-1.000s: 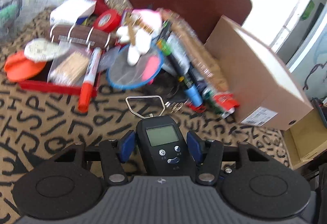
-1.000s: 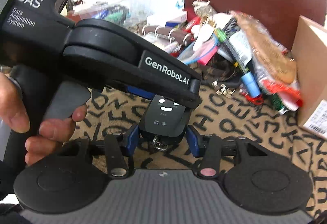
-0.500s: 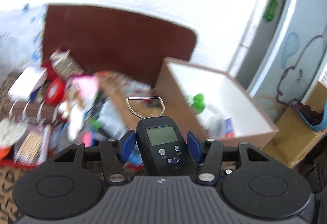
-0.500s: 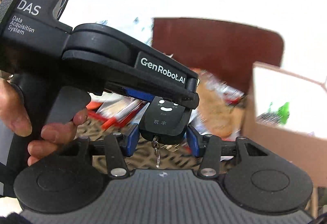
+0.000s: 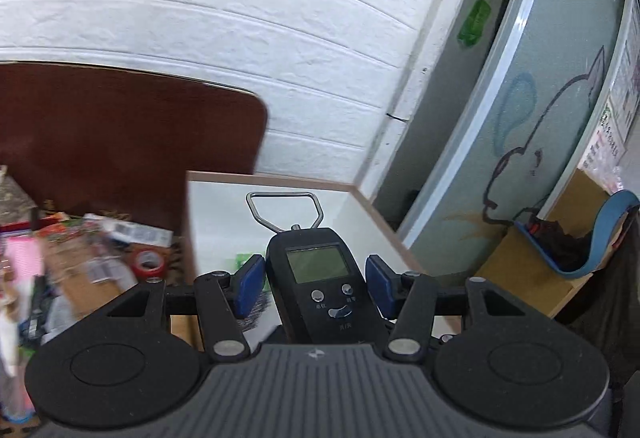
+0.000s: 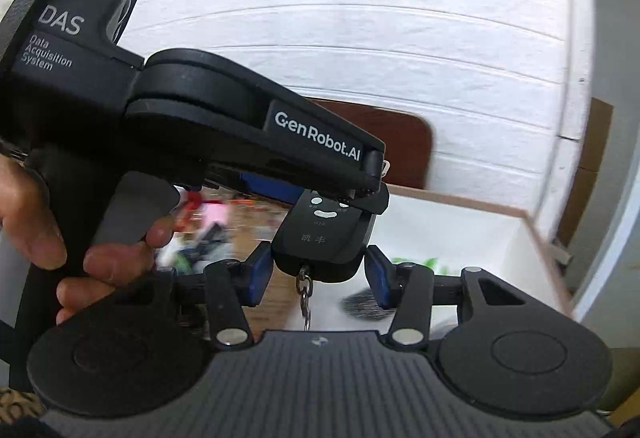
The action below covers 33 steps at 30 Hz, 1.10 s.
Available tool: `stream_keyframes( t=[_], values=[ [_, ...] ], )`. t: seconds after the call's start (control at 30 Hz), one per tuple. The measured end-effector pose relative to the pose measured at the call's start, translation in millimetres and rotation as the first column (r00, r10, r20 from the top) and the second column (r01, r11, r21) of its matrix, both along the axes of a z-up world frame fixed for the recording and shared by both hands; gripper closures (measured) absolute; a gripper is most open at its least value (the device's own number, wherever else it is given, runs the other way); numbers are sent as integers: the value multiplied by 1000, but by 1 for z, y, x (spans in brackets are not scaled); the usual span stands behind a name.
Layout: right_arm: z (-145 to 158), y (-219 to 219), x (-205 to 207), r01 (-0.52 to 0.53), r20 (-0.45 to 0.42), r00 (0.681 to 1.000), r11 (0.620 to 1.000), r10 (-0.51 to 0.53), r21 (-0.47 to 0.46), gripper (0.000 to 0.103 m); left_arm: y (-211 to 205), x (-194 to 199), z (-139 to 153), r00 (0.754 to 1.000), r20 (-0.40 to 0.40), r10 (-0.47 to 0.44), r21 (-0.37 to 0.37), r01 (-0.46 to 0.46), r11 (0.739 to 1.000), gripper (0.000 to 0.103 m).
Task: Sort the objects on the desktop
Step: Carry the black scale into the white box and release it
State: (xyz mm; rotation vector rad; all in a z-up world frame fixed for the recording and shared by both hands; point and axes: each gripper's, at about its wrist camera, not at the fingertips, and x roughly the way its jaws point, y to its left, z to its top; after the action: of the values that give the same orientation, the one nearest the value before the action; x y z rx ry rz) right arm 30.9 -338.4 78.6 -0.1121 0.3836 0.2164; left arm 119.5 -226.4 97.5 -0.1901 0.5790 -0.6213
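A black digital hanging scale (image 5: 320,278) with a grey screen and a metal loop handle sits between the blue pads of my left gripper (image 5: 316,284), which is shut on it. In the right wrist view the same scale (image 6: 324,238) is also pinched between my right gripper's (image 6: 318,274) blue pads, its chain and hook dangling below. Both grippers hold it in the air over the open cardboard box (image 5: 360,198), which has a white inside (image 6: 460,230) holding a green item and a dark brush-like item.
The left gripper's black body (image 6: 200,110) and the hand holding it fill the left of the right wrist view. A blurred pile of desktop clutter (image 5: 80,270) lies at the left in front of a brown chair back (image 5: 120,134). A white wall stands behind.
Both grippers have lifted the scale off the patterned table and carried it right, from in front of the clutter to above the open box.
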Motion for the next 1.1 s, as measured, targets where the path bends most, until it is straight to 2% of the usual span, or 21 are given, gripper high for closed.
stream_keyframes(
  t=[0.2,0.43,0.63,0.93,1.1],
  values=[
    [-1,-43,34,48,-40,998,998,-49,-40,54,-41,39,-14,996,-79,-48,-42,45,998,45],
    [-12,-81,83,54,-97,993,991,-66,-120,54,-78,85,-35,988,-146,-59,-80,48,996,45],
    [-32,-104,112,36,-157,985,982,-66,-184,54,-99,126,-60,966,-250,-64,-112,37,993,45],
    [-64,-111,157,-13,-285,957,977,-49,-211,54,-114,159,-95,949,-314,-39,-76,15,997,45],
    [-75,-103,177,-42,-353,935,971,-44,-234,54,-115,170,-111,947,-319,-23,-39,11,999,45]
  ],
)
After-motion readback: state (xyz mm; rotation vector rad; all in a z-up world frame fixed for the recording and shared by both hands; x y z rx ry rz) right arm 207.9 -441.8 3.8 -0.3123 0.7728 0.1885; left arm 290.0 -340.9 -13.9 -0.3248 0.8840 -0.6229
